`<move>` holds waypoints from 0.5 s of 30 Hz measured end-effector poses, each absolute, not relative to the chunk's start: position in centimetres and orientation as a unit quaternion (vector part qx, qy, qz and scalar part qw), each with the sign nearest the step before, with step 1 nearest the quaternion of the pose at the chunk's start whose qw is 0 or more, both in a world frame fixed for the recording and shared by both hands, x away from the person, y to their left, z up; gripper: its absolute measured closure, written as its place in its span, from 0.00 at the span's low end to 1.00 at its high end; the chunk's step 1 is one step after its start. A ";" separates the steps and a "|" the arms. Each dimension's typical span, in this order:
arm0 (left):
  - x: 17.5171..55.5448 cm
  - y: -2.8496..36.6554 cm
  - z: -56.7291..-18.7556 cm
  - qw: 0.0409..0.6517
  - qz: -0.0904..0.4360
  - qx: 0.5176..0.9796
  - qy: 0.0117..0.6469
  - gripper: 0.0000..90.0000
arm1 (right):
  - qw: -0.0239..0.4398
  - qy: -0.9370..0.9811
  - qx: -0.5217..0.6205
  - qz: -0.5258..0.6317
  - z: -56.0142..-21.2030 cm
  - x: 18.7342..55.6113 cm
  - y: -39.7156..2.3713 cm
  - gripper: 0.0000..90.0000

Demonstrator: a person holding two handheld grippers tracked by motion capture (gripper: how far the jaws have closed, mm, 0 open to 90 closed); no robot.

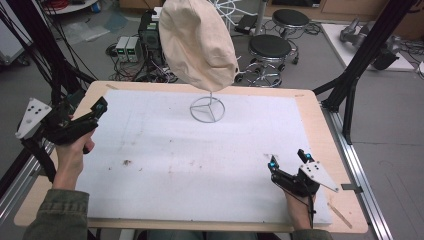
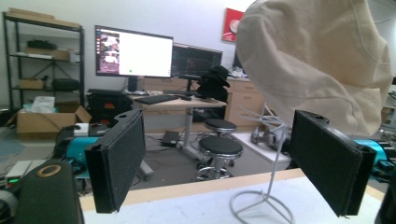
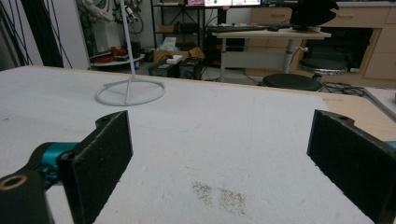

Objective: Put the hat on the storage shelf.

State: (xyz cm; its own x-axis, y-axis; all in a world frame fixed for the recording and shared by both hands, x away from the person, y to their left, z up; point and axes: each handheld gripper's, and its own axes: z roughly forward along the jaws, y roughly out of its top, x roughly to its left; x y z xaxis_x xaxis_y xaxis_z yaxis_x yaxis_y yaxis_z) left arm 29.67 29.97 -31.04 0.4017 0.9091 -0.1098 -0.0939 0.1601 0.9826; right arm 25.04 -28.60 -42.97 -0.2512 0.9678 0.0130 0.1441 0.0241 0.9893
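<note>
My left gripper is held up near the left edge of the counter, jaws spread wide and empty, pointing toward the cream hat. The hat sits on top of a thin white wire stand, at the far middle of the counter, approx. halfway between the side edges. In the left gripper view the hat hangs above and between my jaws but well apart from them; the stand's ring base is on the white mat, close to the far edge.

My right gripper rests low near the front right corner, jaws also released, nothing between them. In the right gripper view only bare mat with some dark crumbs lies ahead, and the stand base is far off to the left.

Between both grippers and the stand the mat is open, w/ wood border showing along each side.
</note>
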 end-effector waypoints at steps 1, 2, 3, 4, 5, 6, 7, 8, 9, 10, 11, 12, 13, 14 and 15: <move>29.4 30.1 -31.4 0.653 0.385 0.521 0.393 0.21 | 0.396 0.596 0.467 0.520 -43.0 25.0 -28.6 0.06; 29.1 30.3 -31.7 0.650 0.386 0.521 0.396 0.21 | 0.396 0.596 0.466 0.520 -43.0 25.0 -28.6 0.06; 28.8 30.5 -32.0 0.649 0.387 0.519 0.399 0.21 | 0.396 0.596 0.467 0.520 -43.0 25.0 -28.6 0.06; 28.6 30.7 -32.2 0.648 0.388 0.517 0.402 0.21 | 0.397 0.596 0.466 0.520 -43.0 25.0 -28.6 0.06; 28.3 31.0 -32.7 0.649 0.386 0.514 0.407 0.21 | 0.396 0.596 0.467 0.520 -42.9 24.9 -28.6 0.06; 28.0 31.3 -33.0 0.649 0.385 0.511 0.412 0.21 | 0.396 0.595 0.467 0.521 -42.9 24.9 -28.5 0.06; 27.9 31.5 -33.4 0.650 0.382 0.509 0.416 0.21 | 0.396 0.596 0.467 0.520 -42.9 24.9 -28.5 0.06; 27.7 31.7 -33.8 0.647 0.381 0.509 0.420 0.21 | 0.397 0.596 0.466 0.519 -43.0 24.9 -28.6 0.06; 27.5 31.9 -34.2 0.643 0.381 0.511 0.424 0.21 | 0.396 0.596 0.467 0.519 -43.0 24.9 -28.5 0.06; 27.3 32.1 -34.6 0.639 0.380 0.512 0.429 0.21 | 0.397 0.597 0.466 0.518 -43.0 24.8 -28.6 0.06; 27.2 32.3 -35.1 0.636 0.379 0.513 0.434 0.21 | 0.397 0.597 0.467 0.518 -43.0 24.8 -28.6 0.06; 27.0 32.5 -35.5 0.634 0.380 0.512 0.438 0.21 | 0.396 0.597 0.469 0.517 -43.0 24.8 -28.6 0.06; 26.9 32.7 -35.9 0.630 0.381 0.513 0.441 0.21 | 0.396 0.597 0.470 0.516 -43.0 24.8 -28.6 0.06; 26.8 32.8 -36.3 0.628 0.382 0.513 0.444 0.22 | 0.396 0.596 0.472 0.516 -43.0 24.8 -28.7 0.06; 26.7 32.8 -36.8 0.626 0.383 0.511 0.447 0.23 | 0.397 0.596 0.472 0.515 -43.0 24.8 -28.7 0.06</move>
